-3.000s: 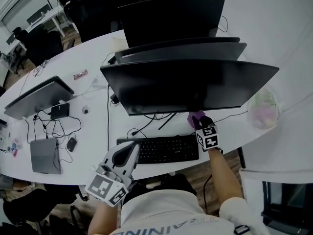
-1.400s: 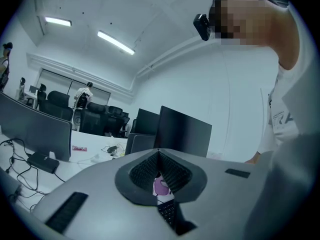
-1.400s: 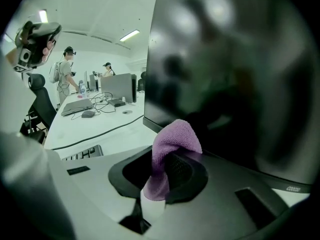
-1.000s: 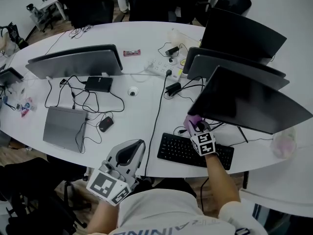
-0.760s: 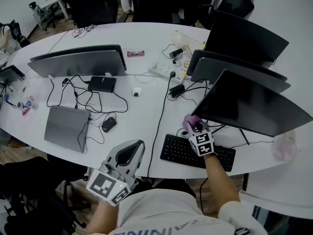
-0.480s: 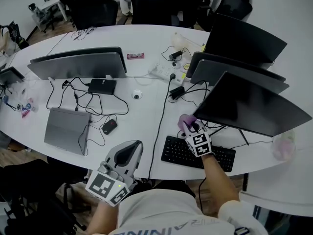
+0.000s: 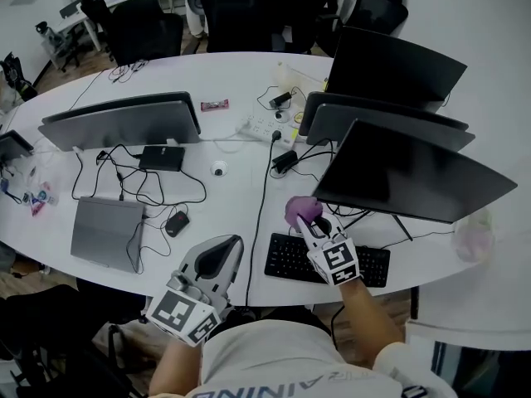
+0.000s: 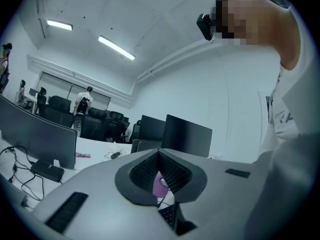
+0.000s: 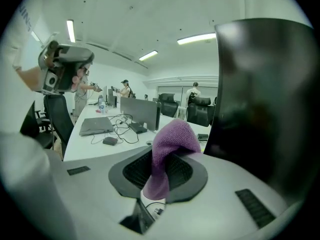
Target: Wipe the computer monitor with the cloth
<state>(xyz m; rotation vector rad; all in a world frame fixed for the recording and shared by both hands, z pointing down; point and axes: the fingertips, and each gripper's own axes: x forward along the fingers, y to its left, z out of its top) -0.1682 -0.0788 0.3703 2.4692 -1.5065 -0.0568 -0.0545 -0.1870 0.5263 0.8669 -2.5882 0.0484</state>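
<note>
The dark monitor (image 7: 406, 177) stands at the right of the white desk, its screen facing me. My right gripper (image 7: 309, 222) is shut on a purple cloth (image 7: 300, 210), just left of the monitor's lower left corner and above the keyboard. In the right gripper view the cloth (image 9: 170, 144) bulges out over the jaws, and the monitor (image 9: 270, 99) fills the right side, close by. My left gripper (image 7: 220, 259) hangs near my body at the desk's front edge, jaws shut with nothing in them. The left gripper view shows the cloth (image 8: 161, 185) below its shut tips.
A black keyboard (image 7: 328, 262) lies under the right gripper. Two more monitors (image 7: 390, 60) stand behind the first. Left on the desk are a closed laptop (image 7: 104, 232), a mouse (image 7: 175, 222), loose cables, a power strip (image 7: 264, 128) and another monitor (image 7: 124, 121). A plastic bag (image 7: 471, 237) sits far right.
The right gripper with the cloth has moved left, from under the monitor's lower edge to just past its left corner. The head view has swung left. The left gripper has stayed put.
</note>
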